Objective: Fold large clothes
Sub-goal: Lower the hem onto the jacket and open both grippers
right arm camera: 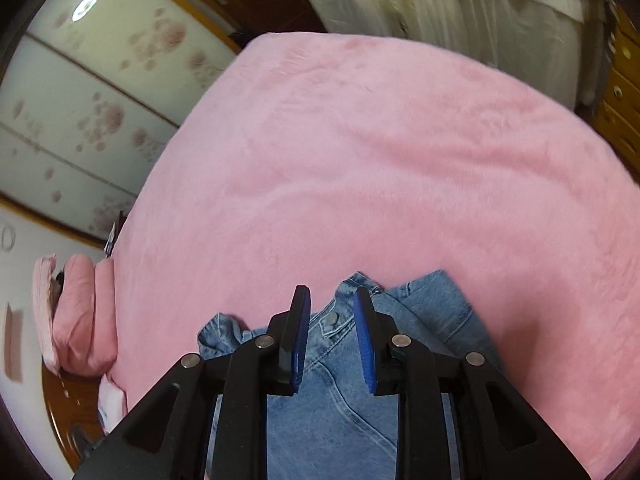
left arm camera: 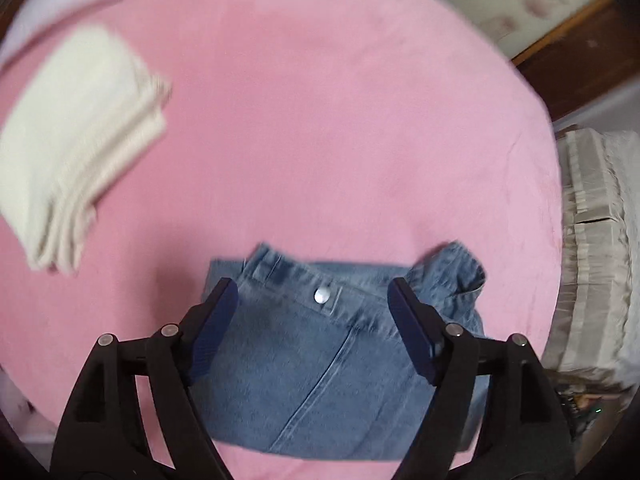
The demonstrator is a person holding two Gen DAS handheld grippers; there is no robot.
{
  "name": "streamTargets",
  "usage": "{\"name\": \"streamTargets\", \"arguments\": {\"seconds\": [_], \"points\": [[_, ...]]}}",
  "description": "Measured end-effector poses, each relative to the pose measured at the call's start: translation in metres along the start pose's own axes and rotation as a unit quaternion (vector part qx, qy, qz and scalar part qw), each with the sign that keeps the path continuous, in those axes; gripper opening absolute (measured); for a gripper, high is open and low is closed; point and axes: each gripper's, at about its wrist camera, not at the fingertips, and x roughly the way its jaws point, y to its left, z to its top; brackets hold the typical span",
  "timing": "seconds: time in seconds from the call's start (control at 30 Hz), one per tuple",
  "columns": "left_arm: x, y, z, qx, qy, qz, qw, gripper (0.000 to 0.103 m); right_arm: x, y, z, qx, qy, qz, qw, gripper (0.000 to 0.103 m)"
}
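Folded jeans (left arm camera: 340,360), lower edge cut off

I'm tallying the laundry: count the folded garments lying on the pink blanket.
2. The folded blue denim jeans lie at the near edge below the left gripper; the folded cream cloth lies far left. Others may be out of view.

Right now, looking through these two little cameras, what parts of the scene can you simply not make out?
- Lower part of the jeans: cut off by the bottom edge and the left tongs in the left view; the right tongs cover them in the right view.
- Cream folded cloth: blurred, left view, so its kind is unclear.
- Person holding the tongs: outside both views.
- Pink bed cover: near edge cut off.
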Motion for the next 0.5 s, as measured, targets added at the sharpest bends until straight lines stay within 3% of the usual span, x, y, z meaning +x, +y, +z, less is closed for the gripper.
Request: {"name": "streamTargets", "arguments": {"seconds": [0.23, 0.37, 0.5], "points": [[-0.05, -0.022, -0.066, 0.034, -0.053, 0.017, 0.9979, 0.075, -0.018, -0.029, -0.029, -0.001, 0.026, 0.051, 0.998, 0.022], [-0.08, -0.026, -0.122, 0.023, -0.067, 0.025, 0.9971, 0.075, -0.023, -0.043, -0.067, -0.03, 0.064, 0.076, 0.995, 0.022], [-0.105, -0.035, -0.186, 0.012, -0.087, 0.027, 0.9957, 0.075, -0.028, -0.044, -0.105, -0.093, 0.116, 0.105, 0.983, 0.022]]}}
